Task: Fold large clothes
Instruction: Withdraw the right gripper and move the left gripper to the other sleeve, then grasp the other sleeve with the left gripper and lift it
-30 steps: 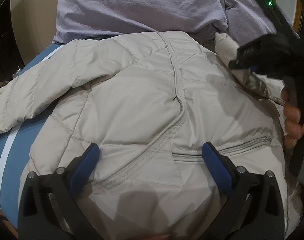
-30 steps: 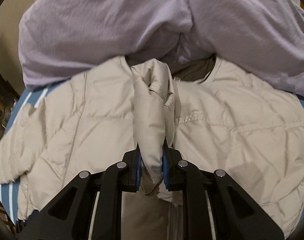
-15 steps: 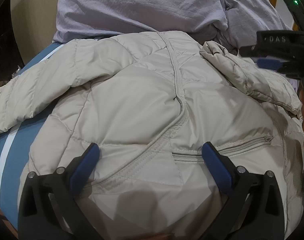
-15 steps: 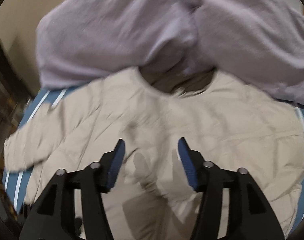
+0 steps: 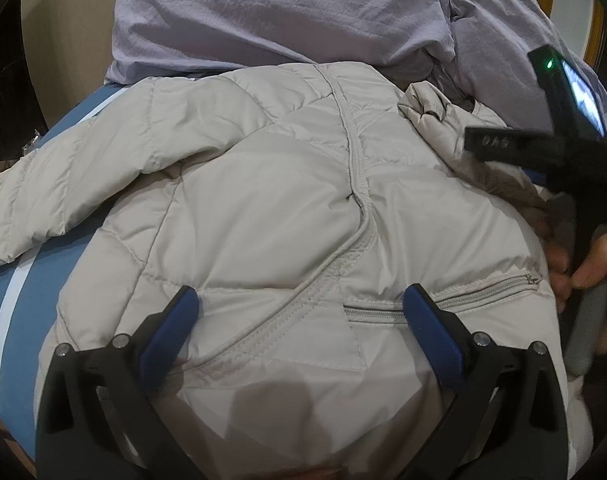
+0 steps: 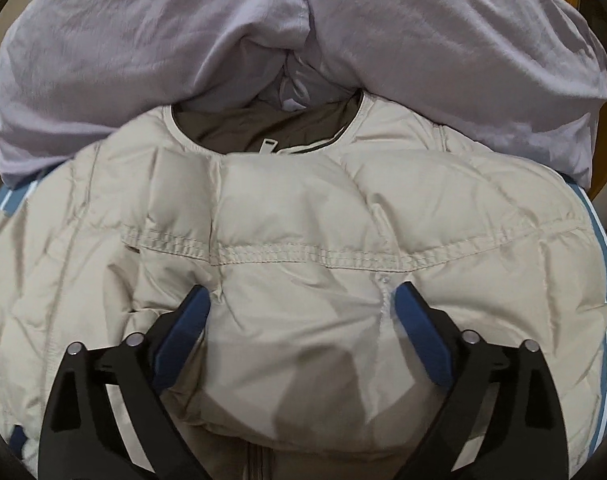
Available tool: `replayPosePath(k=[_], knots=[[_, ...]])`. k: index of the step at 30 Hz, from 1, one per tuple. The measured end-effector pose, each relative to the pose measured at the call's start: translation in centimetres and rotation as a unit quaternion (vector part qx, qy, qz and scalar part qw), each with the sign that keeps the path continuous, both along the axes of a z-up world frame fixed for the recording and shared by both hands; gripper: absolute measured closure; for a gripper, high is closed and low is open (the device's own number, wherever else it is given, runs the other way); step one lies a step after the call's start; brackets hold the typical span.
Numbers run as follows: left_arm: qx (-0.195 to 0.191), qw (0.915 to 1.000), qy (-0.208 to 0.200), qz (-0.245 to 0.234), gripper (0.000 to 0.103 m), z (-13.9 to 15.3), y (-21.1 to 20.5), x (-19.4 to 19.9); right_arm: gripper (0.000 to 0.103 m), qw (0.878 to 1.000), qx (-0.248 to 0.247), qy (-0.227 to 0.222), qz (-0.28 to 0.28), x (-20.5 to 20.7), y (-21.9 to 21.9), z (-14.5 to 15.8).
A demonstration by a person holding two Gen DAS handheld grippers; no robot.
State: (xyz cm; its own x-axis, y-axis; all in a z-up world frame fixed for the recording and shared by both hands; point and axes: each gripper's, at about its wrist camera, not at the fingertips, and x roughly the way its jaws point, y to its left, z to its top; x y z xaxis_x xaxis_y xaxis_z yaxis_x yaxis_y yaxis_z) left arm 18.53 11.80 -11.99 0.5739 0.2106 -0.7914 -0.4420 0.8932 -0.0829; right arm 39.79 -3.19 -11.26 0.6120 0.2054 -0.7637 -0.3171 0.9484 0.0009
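Left wrist view shows your left tongs (image 5: 299,312) standing wide with nothing between the blue pads, poised over the lower front of the beige quilted jacket (image 5: 263,208). That jacket lies spread on a blue cover with white stripes (image 5: 19,304); whether a bed or a worktop lies beneath, you cannot tell. A zipped pocket (image 5: 443,300) runs across the jacket near the right pad, and the front zip (image 5: 355,160) climbs up the middle. One sleeve (image 5: 63,184) stretches off to the left. At the right edge, your hand (image 5: 583,264) grips the black handle of the other tool, where the blurred letters "DAS" show on a black bar and a green light (image 5: 549,65) glows above.

Right wrist view shows your right tongs (image 6: 301,306) gaping wide, their jaws having just been opening, and no cloth is caught between them. They hang over a folded sleeve with a stitched cuff seam (image 6: 303,256) lying across the jacket's chest. Beyond the collar (image 6: 263,132), a crumpled lilac garment (image 6: 143,48) is heaped, touching the jacket's top.
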Motion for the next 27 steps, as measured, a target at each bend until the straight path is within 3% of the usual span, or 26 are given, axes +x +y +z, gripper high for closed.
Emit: replayPosePath(k=[14,21,27], knots=[[-0.051,0.9985,-0.017,0.008,0.002,1.9,2.1,-1.7,0.004,1.000,0.015,-0.004,0.004,-0.1,-0.1,-0.7],[-0.003,0.9983,-0.023,0.053,0.002,4.8,5.8,-4.3,0.004,1.000,0.023,-0.002,0.004,-0.1,-0.3,-0.8],[0.025,0.9911,0.006,0.131,0.002,5.3,11.8,-7.1,0.004,1.000,0.030,-0.002,0.005,-0.1,-0.5,-0.8]])
